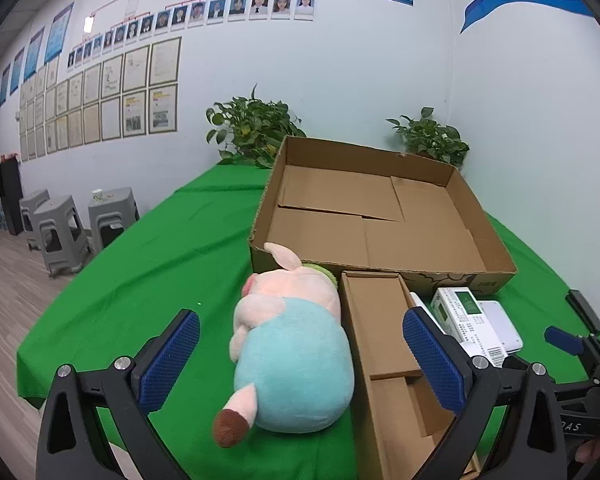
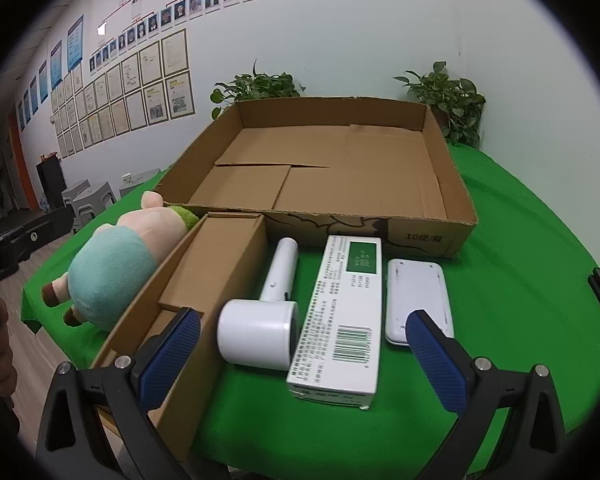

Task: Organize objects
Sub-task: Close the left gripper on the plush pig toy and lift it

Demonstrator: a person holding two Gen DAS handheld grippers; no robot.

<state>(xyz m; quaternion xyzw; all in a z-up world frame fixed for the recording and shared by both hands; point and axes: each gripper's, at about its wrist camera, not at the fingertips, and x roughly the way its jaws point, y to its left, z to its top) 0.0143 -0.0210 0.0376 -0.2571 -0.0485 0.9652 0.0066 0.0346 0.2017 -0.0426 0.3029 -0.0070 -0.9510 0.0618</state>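
**benchmonkey:** Running the rig remotely here. Which item would you take first, and where do I grab it?

**me:** I'd start with the plush pig (image 1: 292,344). It looks soft and light, so it should squash under the pads rather than slip. I'd pinch it across the teal belly, the fattest part, not the ears or feet. It lies on its side on the green table (image 1: 172,264), its head touching the front wall of the big cardboard tray (image 1: 380,216), its right flank against the narrow open box (image 1: 384,360).

**benchmonkey:** And the left hand-held gripper (image 1: 300,364)?

**me:** Jaws spread as wide as they go, nothing held. The pig sits just ahead, lined up between the two blue pads, with the right pad over the narrow box. Not touching yet.

**benchmonkey:** Right side?

**me:** The right hand-held gripper (image 2: 304,352) is also wide and empty. Just in front of it lie the white lint roller (image 2: 266,320), the white-and-green carton (image 2: 340,320) and a flat white device (image 2: 418,300), side by side on the table, near the tray's front wall. My guess is the roller is rigid, smooth plastic and may roll, so grab the handle. The carton looks light but crushable, so pinch across its long sides gently. The flat device lies low, so it's the hardest to get under.
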